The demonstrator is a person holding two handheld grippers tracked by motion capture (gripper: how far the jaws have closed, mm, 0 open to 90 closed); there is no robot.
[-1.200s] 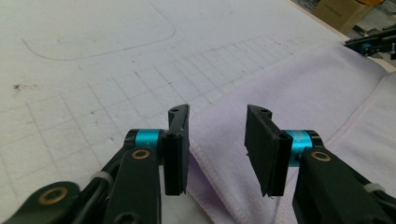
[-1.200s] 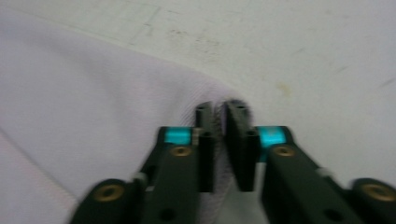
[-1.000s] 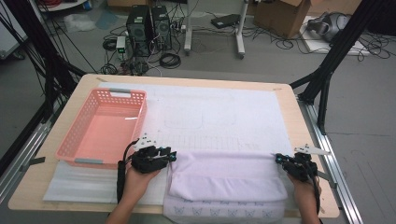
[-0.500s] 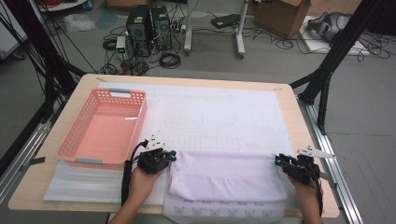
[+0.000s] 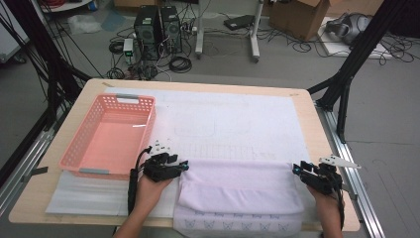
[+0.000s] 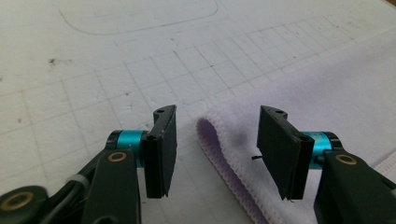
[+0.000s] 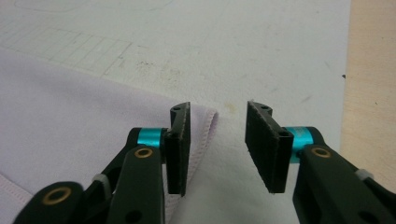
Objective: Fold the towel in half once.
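Observation:
A pale lilac towel (image 5: pixel 237 186) lies folded on the white mat, near the table's front edge. My left gripper (image 5: pixel 184 166) rests at the towel's far left corner. In the left gripper view the jaws (image 6: pixel 217 121) stand apart and have just been opening. The towel's folded hem (image 6: pixel 219 140) lies between them, untouched by the pads. My right gripper (image 5: pixel 297 167) is at the far right corner. Its jaws (image 7: pixel 218 116) have also just been opening, with the towel's corner (image 7: pixel 208 119) beside the left pad and bare mat in the gap.
An empty pink basket (image 5: pixel 111 134) stands on the left of the table, just beyond my left hand. The white gridded mat (image 5: pixel 237 114) covers most of the wooden table (image 5: pixel 337 148). Computers and cables lie on the floor beyond.
My left hand has edged slightly right, toward the towel's corner. The right hand has stayed put, and the towel lies flat as before.

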